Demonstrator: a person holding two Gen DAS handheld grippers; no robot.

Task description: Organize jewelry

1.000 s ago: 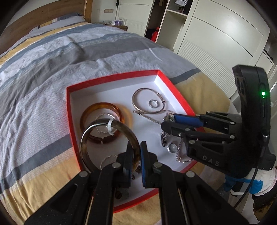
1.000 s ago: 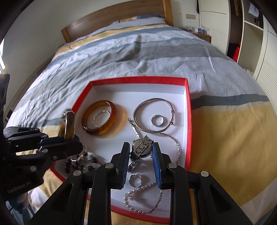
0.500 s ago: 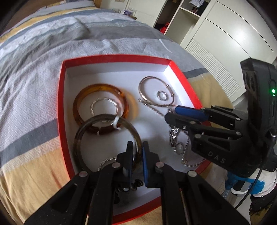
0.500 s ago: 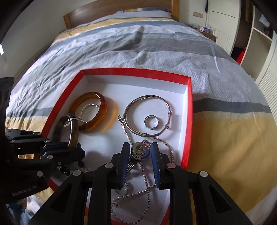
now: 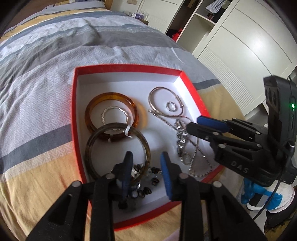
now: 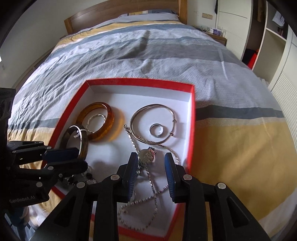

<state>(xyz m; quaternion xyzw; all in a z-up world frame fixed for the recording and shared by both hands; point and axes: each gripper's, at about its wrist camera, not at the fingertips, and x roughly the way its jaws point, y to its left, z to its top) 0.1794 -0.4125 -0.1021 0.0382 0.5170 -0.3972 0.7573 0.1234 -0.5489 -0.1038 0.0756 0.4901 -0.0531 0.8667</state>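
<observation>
A red box with a white inside lies on the bed and holds jewelry. My left gripper is open; the dark bangle lies between and in front of its fingers, leaning on the amber bangle. My right gripper is open over a silver watch and a silver chain. A silver bracelet with a ring inside lies at the box's far right. Dark beads sit at the near left.
The box rests on a striped bedspread in grey, white and yellow. White wardrobes stand to the right of the bed. A wooden headboard is at the far end.
Both grippers have opened. The left one let go of the dark bangle, which now lies in the box. The right one released the watch onto the box floor.
</observation>
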